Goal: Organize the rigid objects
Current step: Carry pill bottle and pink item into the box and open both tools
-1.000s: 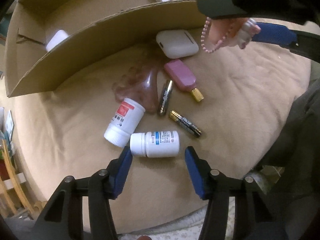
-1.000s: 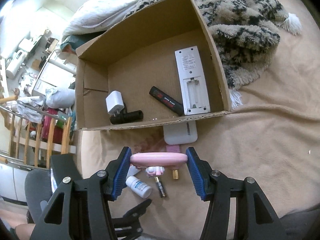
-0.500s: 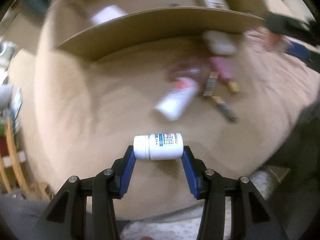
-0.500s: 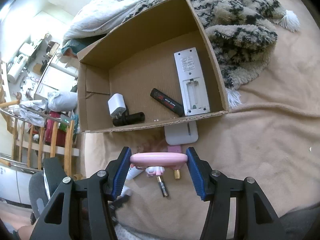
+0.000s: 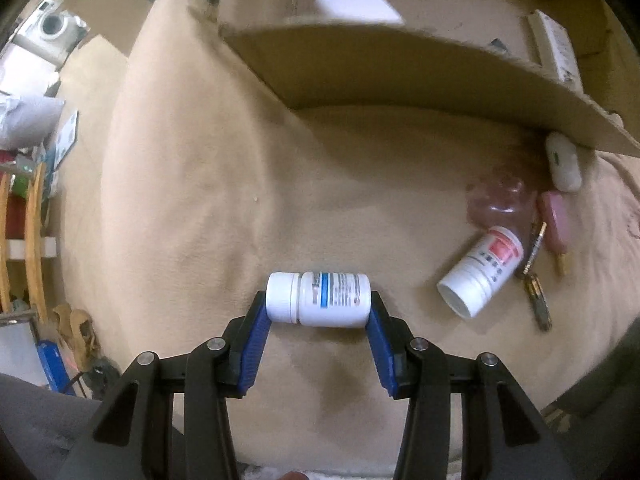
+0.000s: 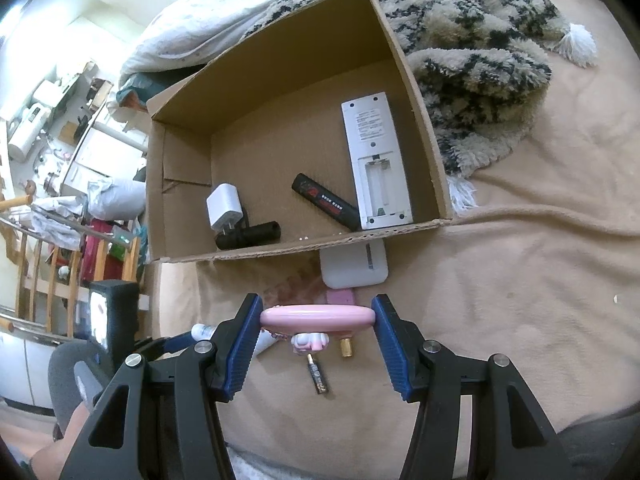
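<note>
My left gripper [image 5: 319, 312] has its blue fingers [image 5: 254, 342] clamped end to end on a white pill bottle [image 5: 319, 299], which lies crosswise between them, clear of the tan bed cover [image 5: 192, 184]. The bottle has a white screw cap at the left end and a label with a blue band and fine print I cannot read.

My right gripper [image 6: 317, 318] has its fingers [image 6: 390, 350] clamped on a flat pink oval case [image 6: 317, 317], edge-on, with a small pink-and-white charm [image 6: 309, 343] hanging beneath it. It is held above the bed, just short of the cardboard box [image 6: 424, 120].

The right wrist view alone shows the box floor: a white remote [image 6: 376, 168] with its battery bay uncovered, a black stick with red print [image 6: 325, 201], a white charger plug [image 6: 224, 208] and a black cylinder [image 6: 248, 235].

The left wrist view alone shows the loose items lying together on the bed: a second white bottle with a red label [image 5: 482, 272], two batteries [image 5: 535, 280], a pink item with a gold tip [image 5: 554, 224] and a white pod-shaped case [image 5: 563, 164] against the box wall.
</note>
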`<action>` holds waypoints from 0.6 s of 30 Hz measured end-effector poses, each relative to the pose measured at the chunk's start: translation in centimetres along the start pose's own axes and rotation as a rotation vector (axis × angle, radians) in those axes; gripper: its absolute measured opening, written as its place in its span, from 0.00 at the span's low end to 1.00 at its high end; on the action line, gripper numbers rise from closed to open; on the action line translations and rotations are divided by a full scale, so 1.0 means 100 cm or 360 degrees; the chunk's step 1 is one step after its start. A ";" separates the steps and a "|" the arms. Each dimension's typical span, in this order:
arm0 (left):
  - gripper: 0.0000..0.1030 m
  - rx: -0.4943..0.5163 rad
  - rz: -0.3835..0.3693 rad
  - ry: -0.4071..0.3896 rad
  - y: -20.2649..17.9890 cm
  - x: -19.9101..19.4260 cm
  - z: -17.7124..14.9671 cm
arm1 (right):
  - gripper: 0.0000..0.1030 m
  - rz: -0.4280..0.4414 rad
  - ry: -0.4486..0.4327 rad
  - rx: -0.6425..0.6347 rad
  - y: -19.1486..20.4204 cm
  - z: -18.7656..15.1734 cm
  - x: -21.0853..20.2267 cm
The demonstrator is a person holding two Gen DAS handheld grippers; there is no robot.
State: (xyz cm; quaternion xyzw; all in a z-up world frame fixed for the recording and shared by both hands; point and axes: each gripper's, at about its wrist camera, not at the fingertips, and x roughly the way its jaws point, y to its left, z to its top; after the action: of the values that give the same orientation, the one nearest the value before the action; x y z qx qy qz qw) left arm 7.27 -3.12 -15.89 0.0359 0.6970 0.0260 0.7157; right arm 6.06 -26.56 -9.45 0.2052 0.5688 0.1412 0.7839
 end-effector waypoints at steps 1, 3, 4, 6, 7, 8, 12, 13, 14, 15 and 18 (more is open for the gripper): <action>0.42 -0.0009 -0.0008 0.0007 0.001 0.001 0.002 | 0.58 0.0001 -0.0003 0.0001 0.000 0.000 0.000; 0.42 -0.0035 -0.0032 -0.0005 0.012 0.000 0.005 | 0.58 -0.0003 -0.0007 -0.0004 0.001 0.001 0.000; 0.42 -0.0041 -0.0038 -0.0012 0.014 0.001 0.003 | 0.58 -0.0006 -0.0010 -0.0006 0.001 0.001 0.000; 0.42 -0.0060 -0.0044 -0.0050 0.019 -0.005 0.001 | 0.58 -0.0008 -0.0017 -0.0010 0.002 0.001 -0.001; 0.42 -0.0064 -0.0040 -0.0071 0.021 -0.007 -0.004 | 0.58 -0.0006 -0.0021 -0.0009 0.002 0.001 -0.002; 0.42 -0.0069 -0.0033 -0.0097 0.023 -0.014 -0.007 | 0.58 -0.0001 -0.0026 -0.0008 0.001 0.001 -0.002; 0.42 -0.0088 -0.0009 -0.0226 0.028 -0.038 -0.011 | 0.58 0.0012 -0.0067 -0.0017 0.003 0.001 -0.008; 0.42 -0.0098 -0.0009 -0.0265 0.031 -0.046 -0.012 | 0.58 0.0017 -0.0083 -0.0021 0.004 0.001 -0.010; 0.42 -0.0108 -0.0008 -0.0289 0.030 -0.050 -0.013 | 0.58 0.0018 -0.0101 -0.0027 0.004 0.001 -0.013; 0.42 -0.0118 -0.0002 -0.0314 0.031 -0.057 -0.018 | 0.58 0.0017 -0.0138 -0.0041 0.006 0.001 -0.017; 0.42 -0.0154 0.0007 -0.0412 0.037 -0.078 -0.020 | 0.58 0.0030 -0.0242 -0.0083 0.011 0.002 -0.031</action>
State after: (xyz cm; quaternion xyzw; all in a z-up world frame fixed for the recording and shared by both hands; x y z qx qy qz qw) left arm 5.13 -0.05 -7.83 0.0059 0.5967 0.0564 0.8004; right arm 5.27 -27.01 -6.28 0.2002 0.5018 0.1472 0.8285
